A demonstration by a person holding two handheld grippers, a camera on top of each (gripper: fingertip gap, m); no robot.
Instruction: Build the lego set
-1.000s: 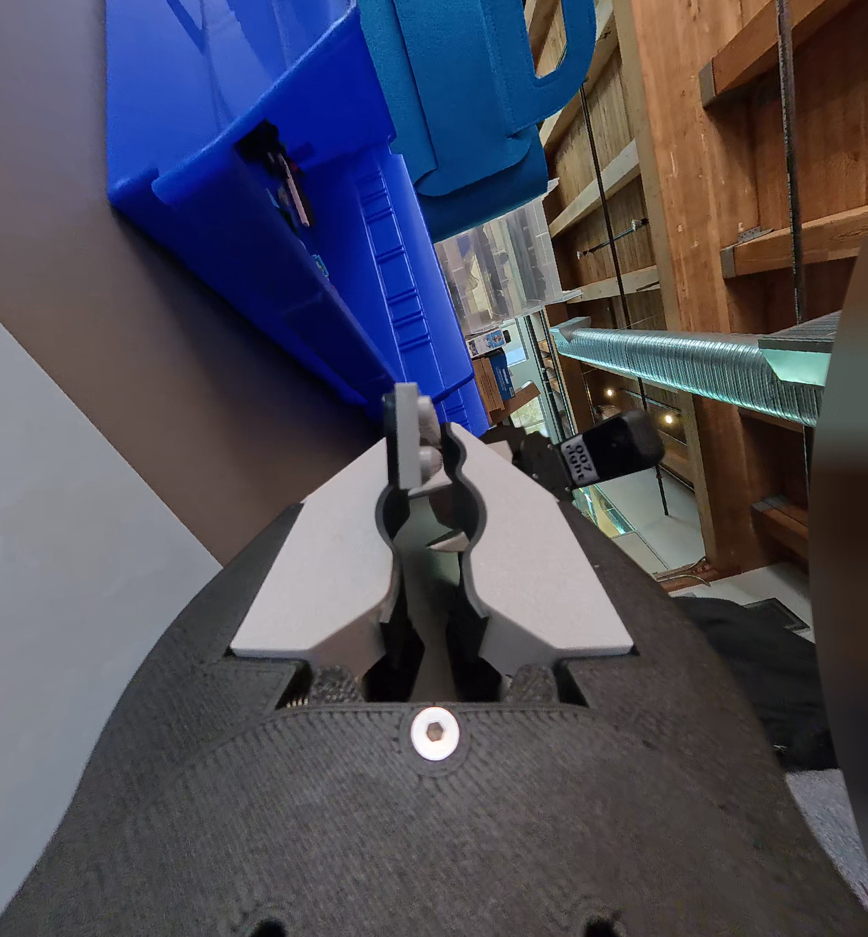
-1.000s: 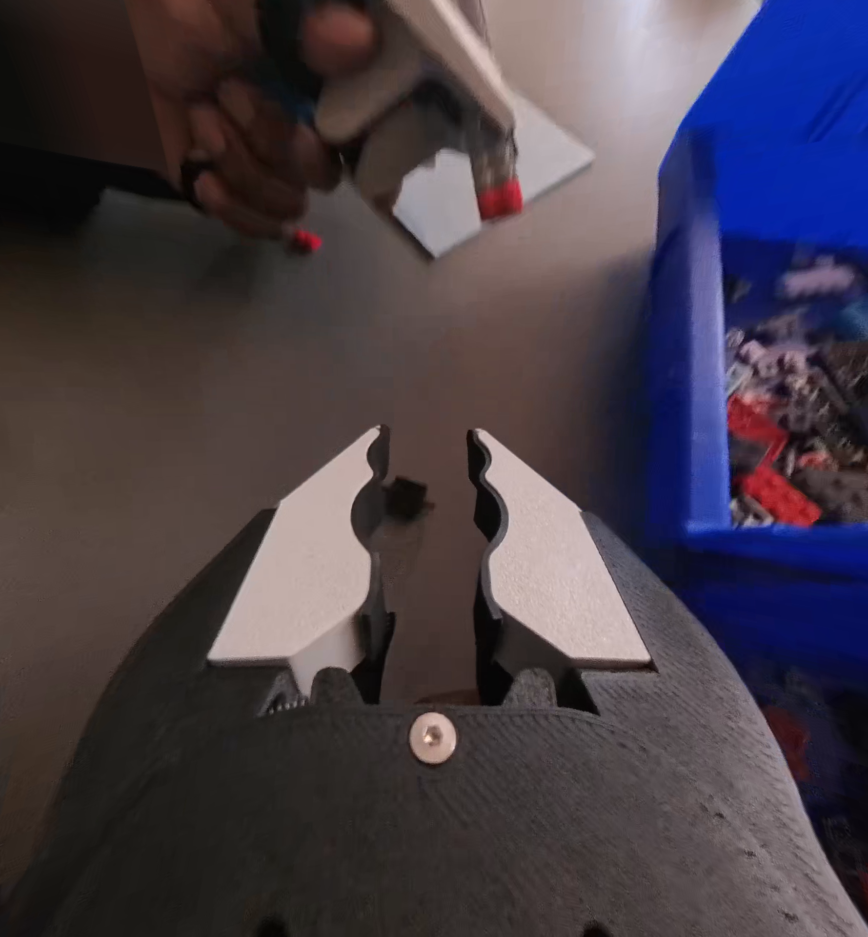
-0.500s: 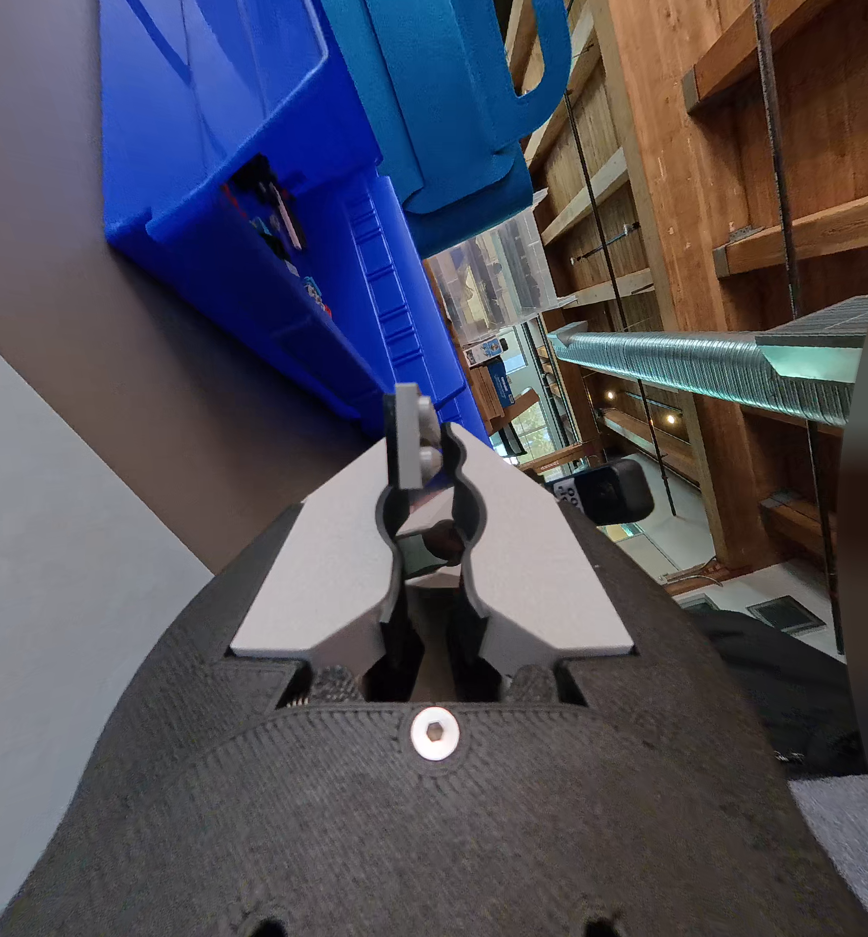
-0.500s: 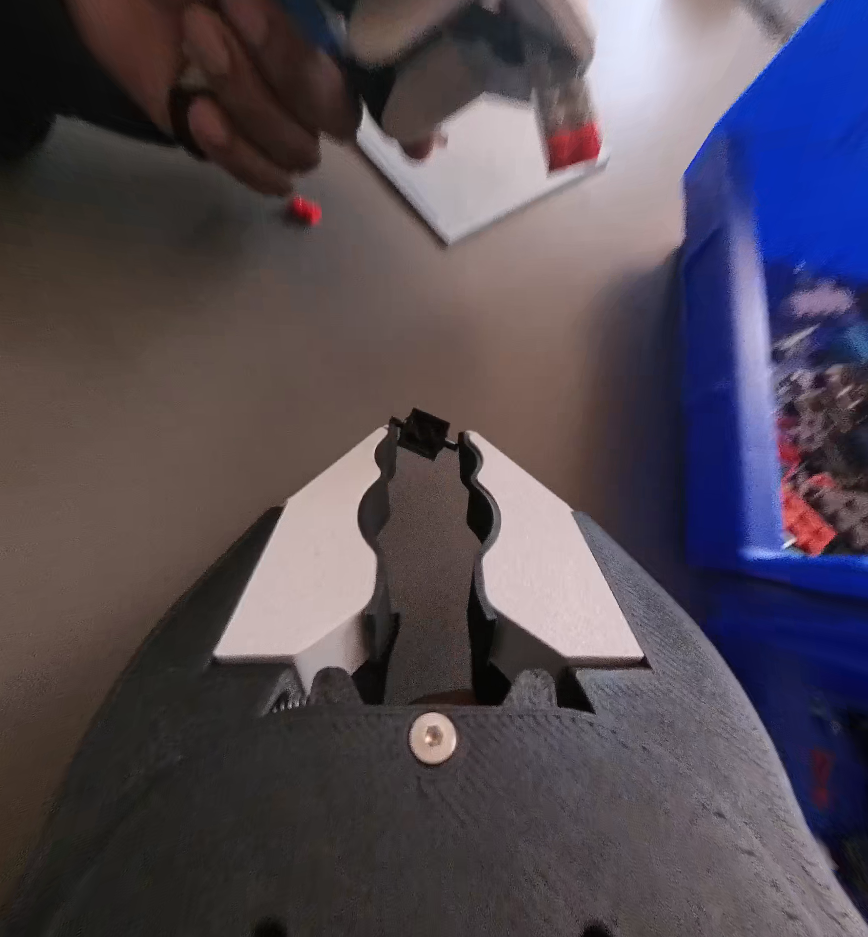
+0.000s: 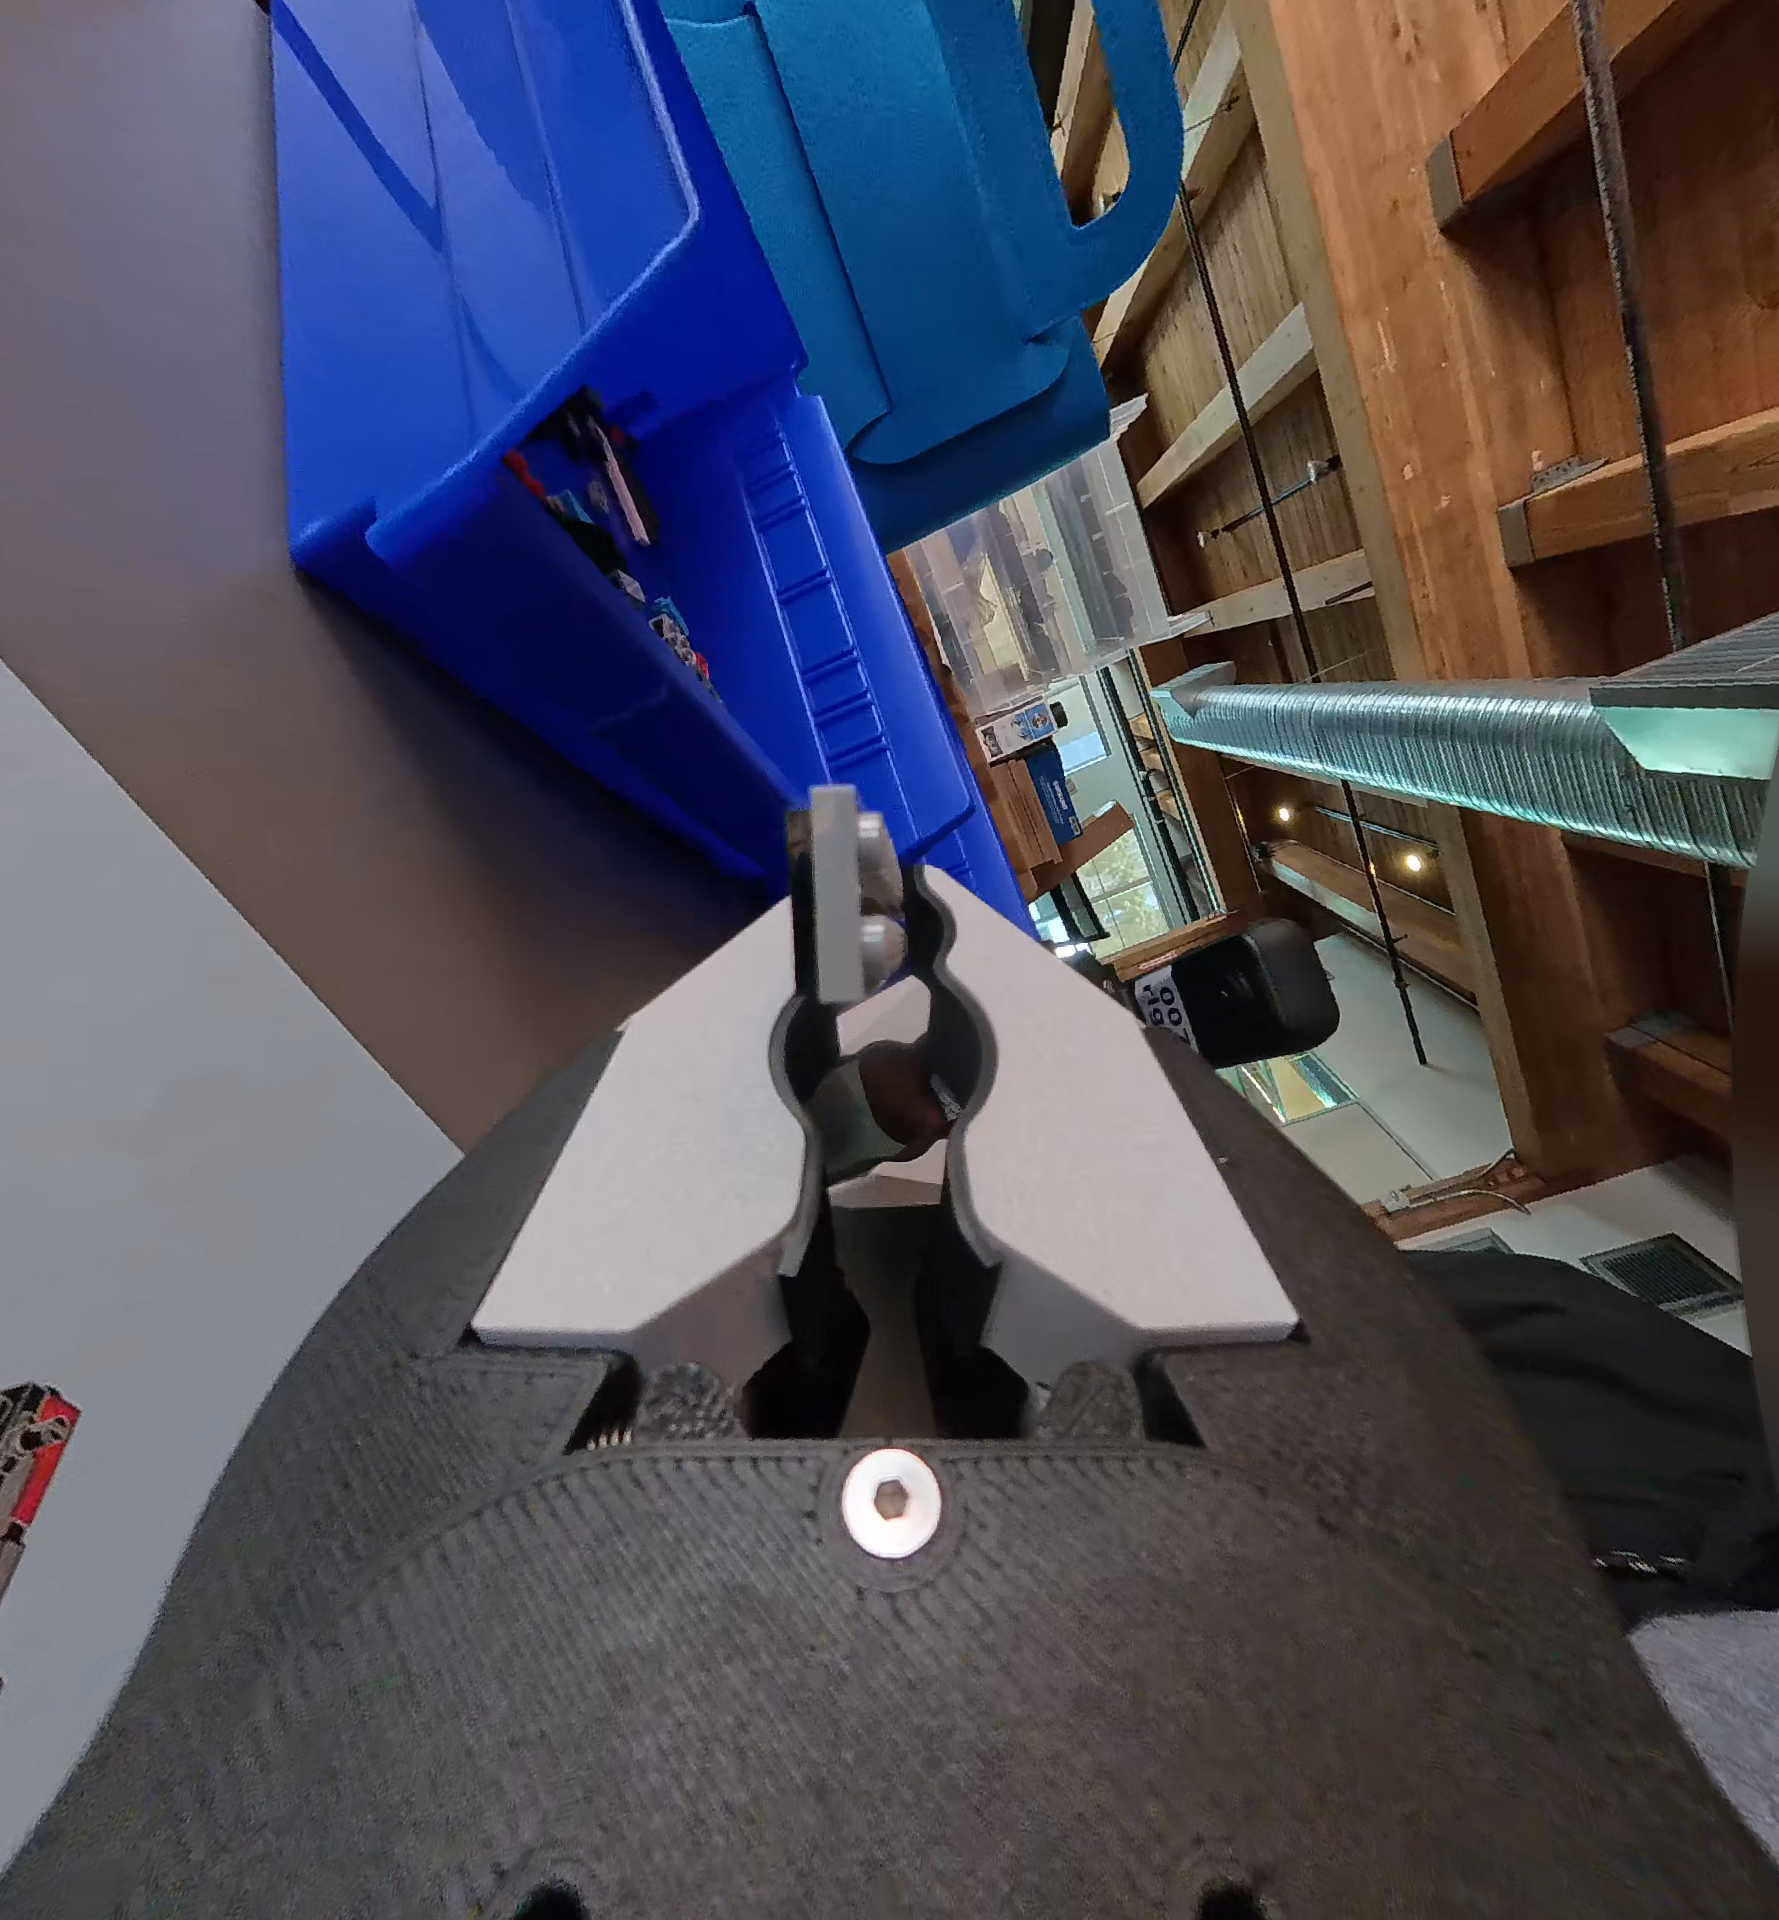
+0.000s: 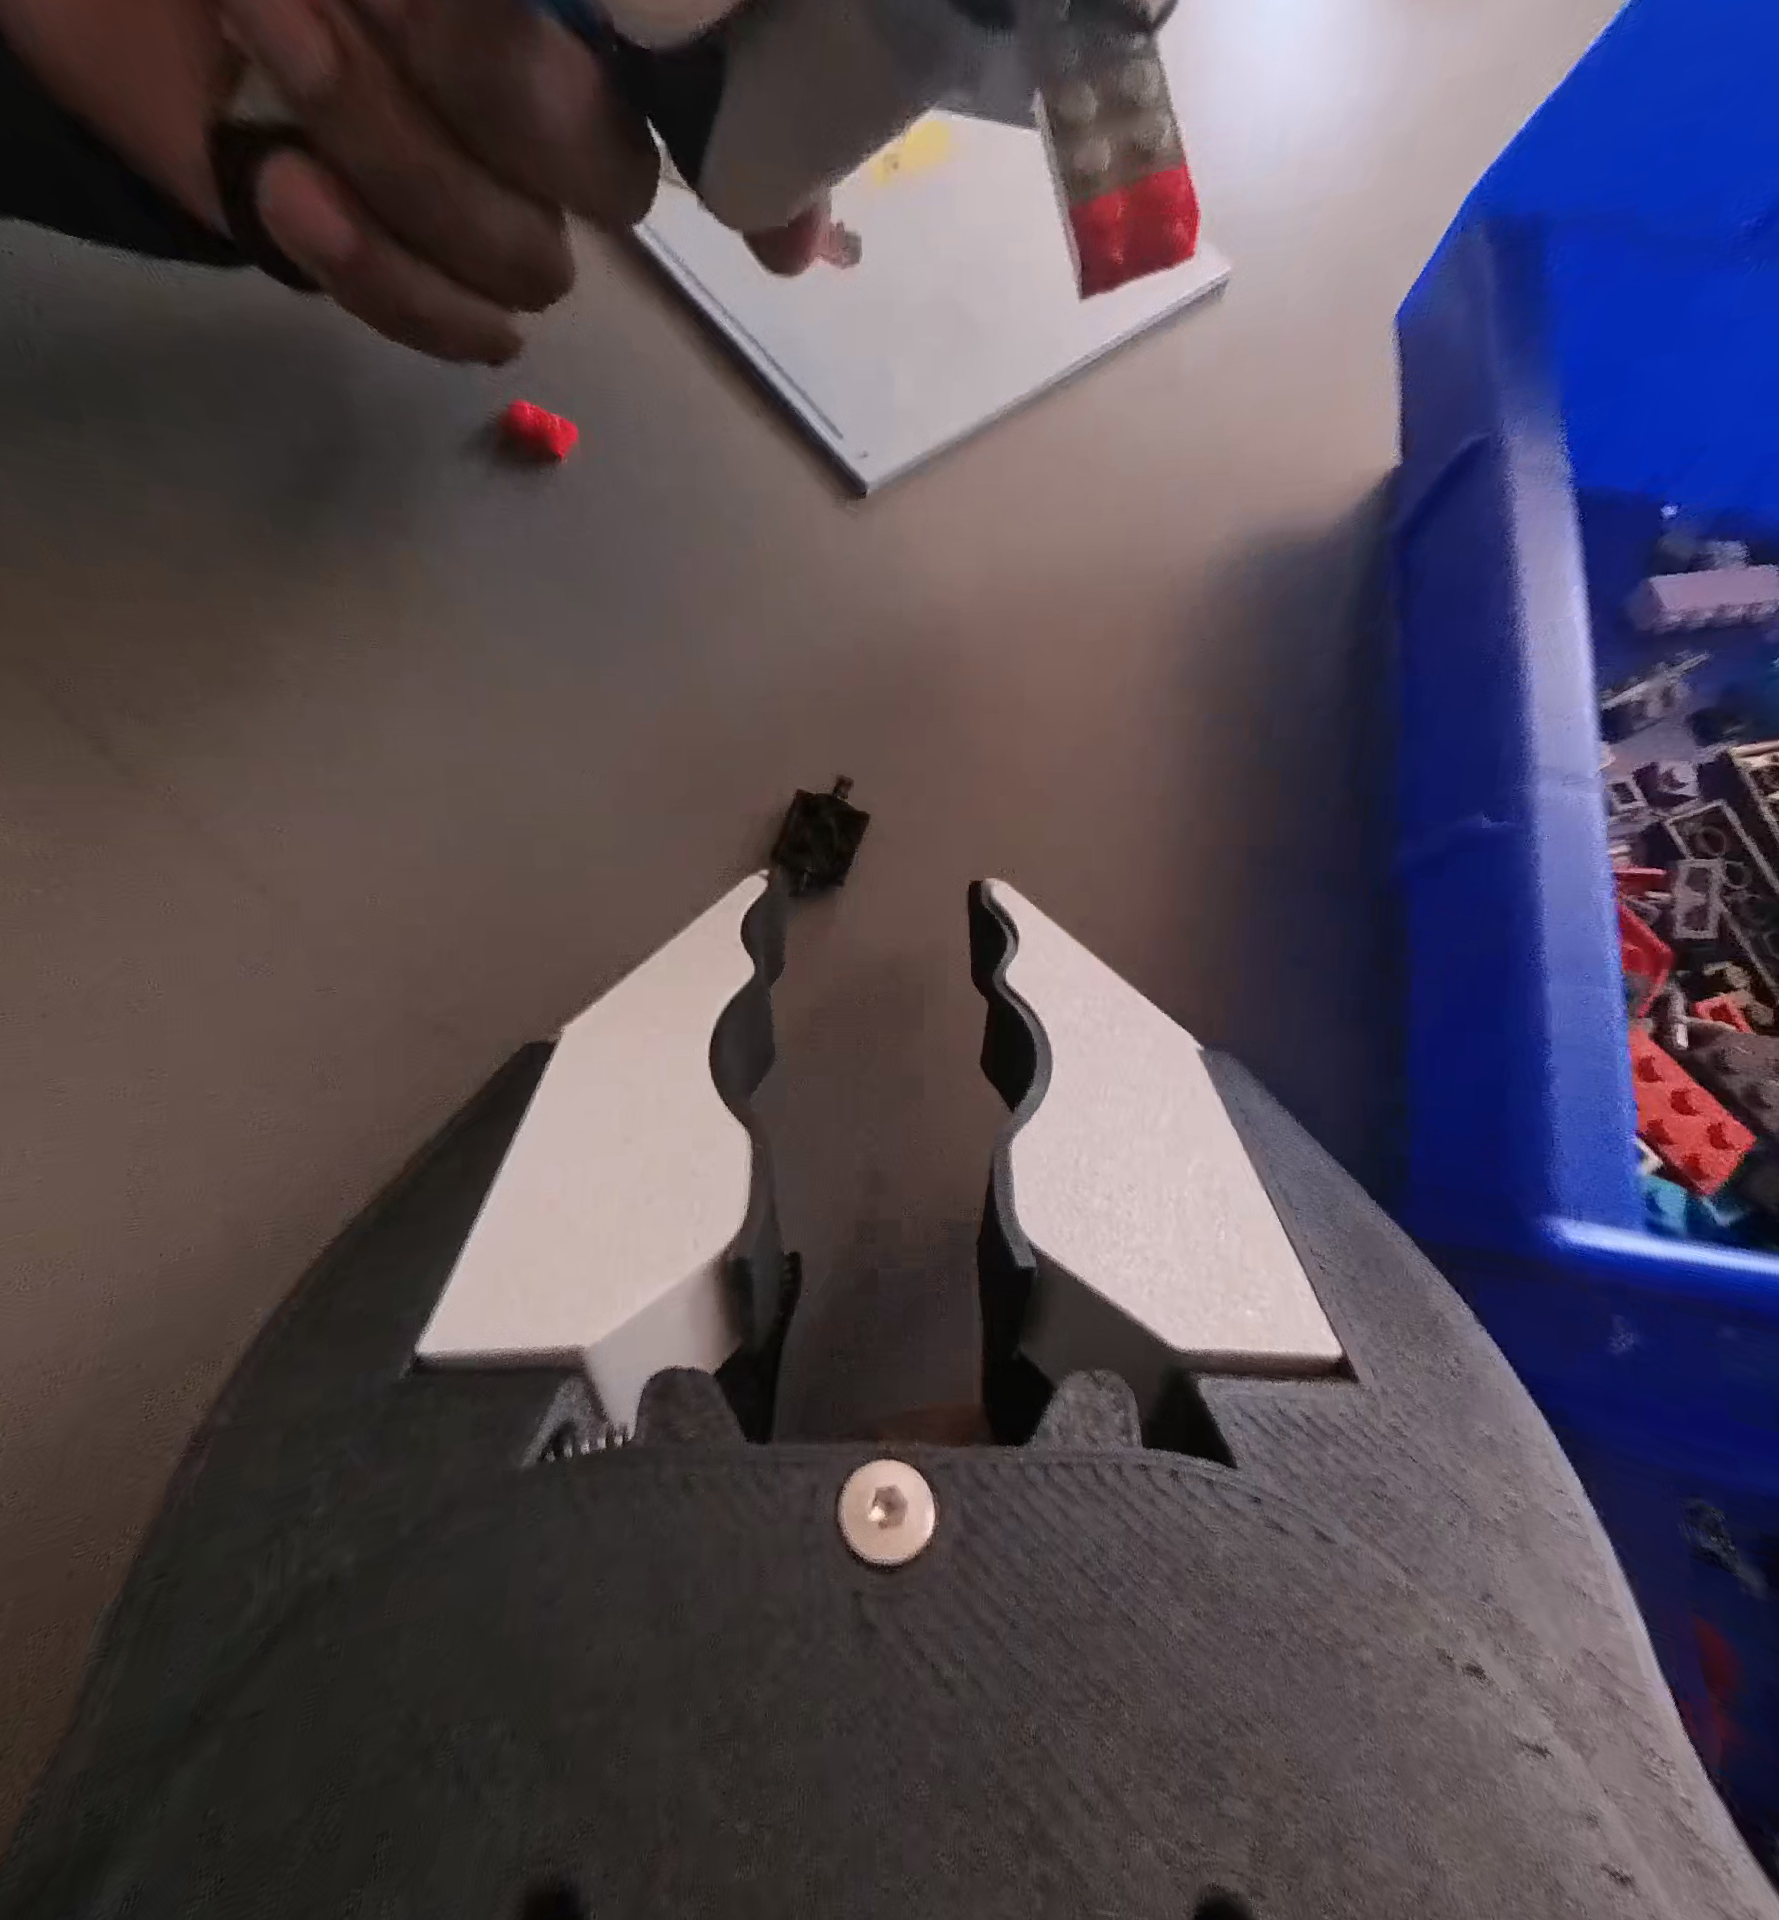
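right wrist view, right gripper [image 6: 869,883] fingers wide, black piece [image 6: 820,840] ahead, blue bin [image 6: 1487,831] beside, left gripper [image 5: 859,894] fingers pinching grey plate [image 5: 835,906]

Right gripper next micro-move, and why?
Probably nudge the right gripper forward and slightly left, then close. Its jaws are open and the small black piece lies on the table just past the left tip, off-centre. The left gripper already holds a grey plate.
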